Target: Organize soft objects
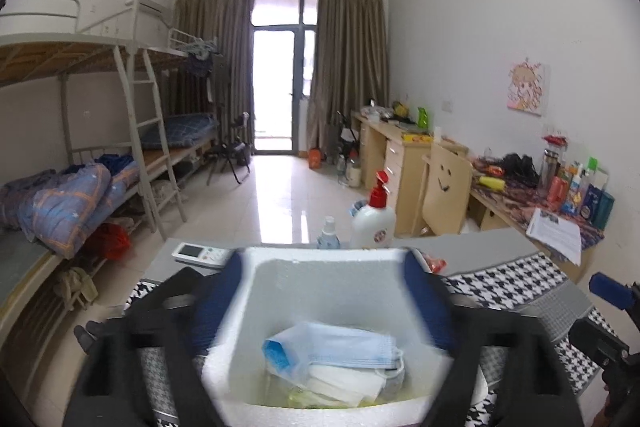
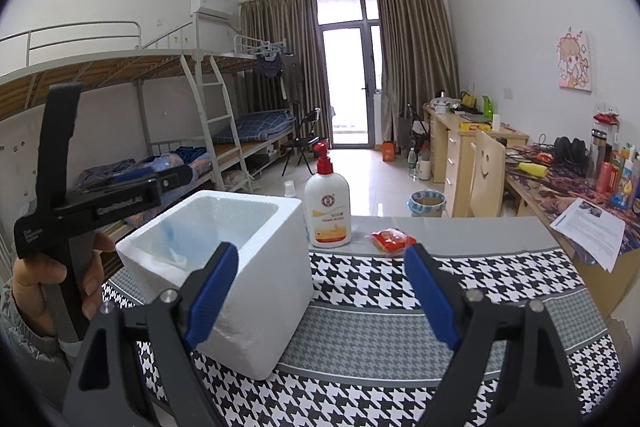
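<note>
We find the soft things already lying in the bottom of the white foam box (image 1: 332,291): a blue face mask (image 1: 344,343) on top, its long axis running from 9 to 3 o'clock in the left wrist view, with a clear bag (image 1: 296,355) and some white folded items (image 1: 344,381) under it. The box stands on the houndstooth-covered surface (image 2: 460,283).

The relation that matters: the left tool (image 1: 332,291) hangs directly above the box mouth, its 2 blue pads (image 1: 420,291) spread apart just outside the box walls, released and holding nothing. Whether the pads touch the foam we cannot tell, as this view is blurred. So the box contents lie straight ahead and below the left tool, which is the nearer one.

The right tool (image 2: 320,291) is also released, fingers wide, empty. From it the box sits at 10 o'clock, with its near corner just behind the left pad (image 2: 212,287). A red packet (image 2: 392,241) lies at 12 o'clock beyond it, beside the lotion bottle (image 2: 328,207). If that packet counts as soft, we judge that the right tool is better placed to fetch it.
</note>
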`<state>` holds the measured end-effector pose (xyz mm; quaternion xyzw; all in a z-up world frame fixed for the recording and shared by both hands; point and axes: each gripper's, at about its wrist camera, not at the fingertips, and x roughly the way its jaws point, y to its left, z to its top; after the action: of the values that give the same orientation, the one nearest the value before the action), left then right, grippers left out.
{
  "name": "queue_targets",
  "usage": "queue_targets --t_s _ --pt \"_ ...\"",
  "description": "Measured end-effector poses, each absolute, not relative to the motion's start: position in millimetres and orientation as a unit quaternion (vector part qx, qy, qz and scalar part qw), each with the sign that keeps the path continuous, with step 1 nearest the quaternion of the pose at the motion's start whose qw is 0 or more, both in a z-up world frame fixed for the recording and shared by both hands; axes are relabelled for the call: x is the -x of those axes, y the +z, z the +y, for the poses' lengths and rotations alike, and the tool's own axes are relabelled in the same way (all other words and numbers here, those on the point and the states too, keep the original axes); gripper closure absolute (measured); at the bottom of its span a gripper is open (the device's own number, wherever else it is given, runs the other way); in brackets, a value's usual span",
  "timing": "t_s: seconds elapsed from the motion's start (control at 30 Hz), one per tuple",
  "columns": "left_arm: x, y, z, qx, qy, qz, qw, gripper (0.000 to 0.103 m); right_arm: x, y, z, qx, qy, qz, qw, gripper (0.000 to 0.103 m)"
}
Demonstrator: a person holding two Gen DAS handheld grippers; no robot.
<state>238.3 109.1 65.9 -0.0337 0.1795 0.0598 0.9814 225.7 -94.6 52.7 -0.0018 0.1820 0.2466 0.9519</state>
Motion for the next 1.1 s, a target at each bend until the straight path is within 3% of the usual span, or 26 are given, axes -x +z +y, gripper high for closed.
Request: queue_targets --t_s 0.4,1.1 --pt "-229 71 109 0.029 0.064 0.169 0.983 0.001 -220 54 -93 0.003 0.254 0.179 0.95 0.015" --pt "-141 82 98 0.025 0.089 0.131 0.987 0.001 -156 73 -94 0.013 0.278 0.137 0.951 0.015"
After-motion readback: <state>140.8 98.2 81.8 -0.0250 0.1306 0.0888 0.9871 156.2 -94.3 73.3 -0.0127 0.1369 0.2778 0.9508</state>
